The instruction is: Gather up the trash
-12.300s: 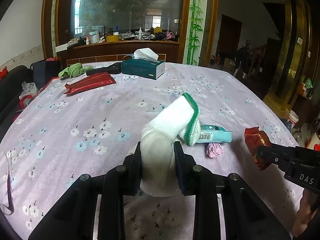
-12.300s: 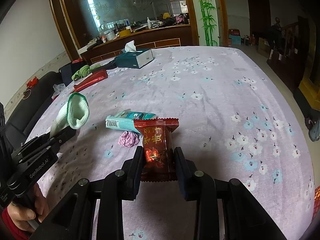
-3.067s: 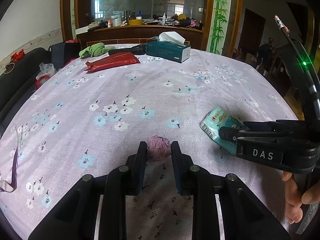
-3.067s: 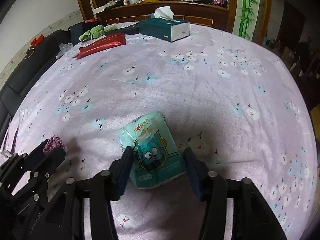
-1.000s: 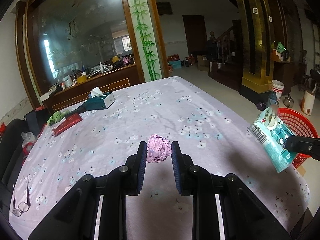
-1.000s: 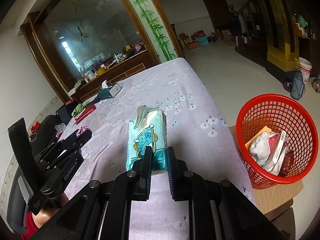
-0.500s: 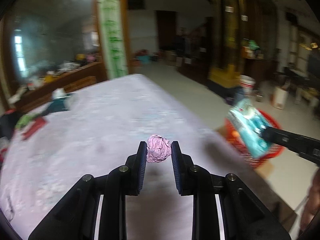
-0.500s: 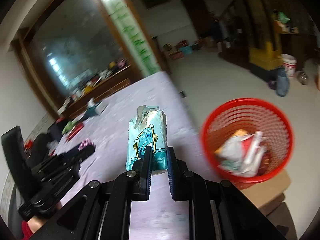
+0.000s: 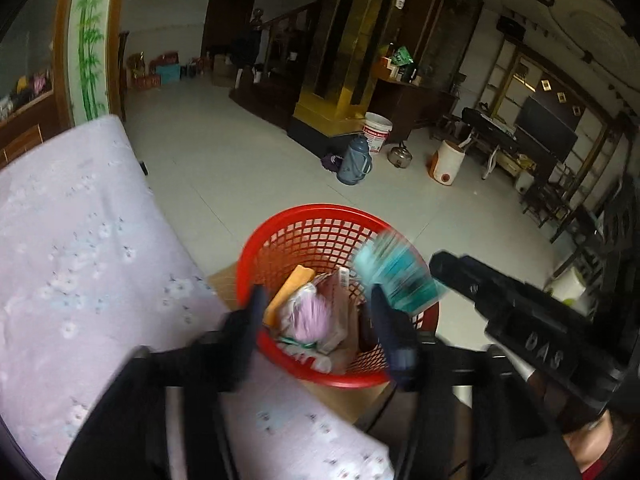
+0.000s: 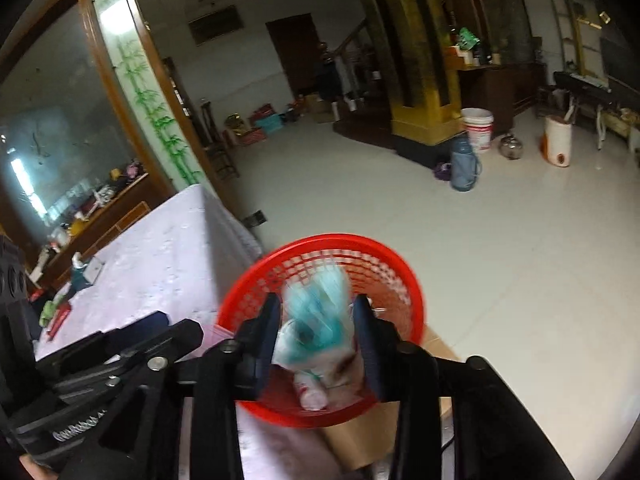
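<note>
A red mesh basket (image 9: 280,236) holding several pieces of trash stands just beyond the table's corner. My left gripper (image 9: 317,296) hangs over it, open, fingers spread wide. A crumpled pink wad (image 9: 310,316) is blurred in the gap, touching neither finger, above the trash. My right gripper (image 10: 318,302) is open over the same basket (image 10: 404,272). A teal tissue pack (image 10: 320,312), smeared by motion, is loose between its fingers. In the left wrist view that teal pack (image 9: 394,276) hovers at the basket's right rim, off the right gripper's tip.
The table with its purple flowered cloth (image 9: 80,260) fills the left. The basket rests on a cardboard box (image 10: 436,348). On the tiled floor beyond stand a blue thermos (image 9: 354,160), a white bucket (image 9: 378,132) and a kettle (image 9: 400,156).
Both grippers swung from over the table to above the basket and opened. The pink wad and the teal pack have left the fingers and are dropping.
</note>
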The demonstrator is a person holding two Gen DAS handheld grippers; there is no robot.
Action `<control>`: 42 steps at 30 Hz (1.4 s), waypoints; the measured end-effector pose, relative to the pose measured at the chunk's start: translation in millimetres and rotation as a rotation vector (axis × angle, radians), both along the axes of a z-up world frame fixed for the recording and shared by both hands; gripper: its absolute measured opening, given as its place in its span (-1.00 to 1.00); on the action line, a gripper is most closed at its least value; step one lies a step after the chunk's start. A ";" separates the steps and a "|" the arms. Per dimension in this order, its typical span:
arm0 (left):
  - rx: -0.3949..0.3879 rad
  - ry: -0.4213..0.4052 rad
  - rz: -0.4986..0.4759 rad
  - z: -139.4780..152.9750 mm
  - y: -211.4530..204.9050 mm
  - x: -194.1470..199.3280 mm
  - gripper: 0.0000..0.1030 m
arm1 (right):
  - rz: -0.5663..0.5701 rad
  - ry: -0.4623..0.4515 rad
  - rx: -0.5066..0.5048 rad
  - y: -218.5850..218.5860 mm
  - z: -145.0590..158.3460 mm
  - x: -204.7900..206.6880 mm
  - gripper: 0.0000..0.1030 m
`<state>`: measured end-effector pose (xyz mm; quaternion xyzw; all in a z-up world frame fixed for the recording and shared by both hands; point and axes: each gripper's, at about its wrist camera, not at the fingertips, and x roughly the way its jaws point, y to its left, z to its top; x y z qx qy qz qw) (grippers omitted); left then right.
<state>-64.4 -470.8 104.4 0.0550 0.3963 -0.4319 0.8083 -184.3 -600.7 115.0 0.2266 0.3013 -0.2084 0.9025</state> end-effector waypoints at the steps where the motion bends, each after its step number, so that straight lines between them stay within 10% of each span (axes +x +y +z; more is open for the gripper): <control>1: -0.006 -0.002 0.003 -1.0 2.4 -0.9 0.07 | -0.006 -0.003 -0.012 1.0 0.5 -4.9 -0.20; 12: 0.000 -0.292 0.137 9.4 107.5 -65.8 0.65 | -0.172 -0.057 -0.273 83.6 14.6 -80.3 0.79; 20: 0.068 -0.438 0.212 -5.3 164.6 -108.8 0.82 | -0.188 -0.054 -0.378 138.6 6.6 -93.0 0.82; 42: 0.129 -0.398 0.257 -25.2 173.6 -113.8 0.86 | -0.147 0.001 -0.398 148.3 -0.9 -80.5 0.83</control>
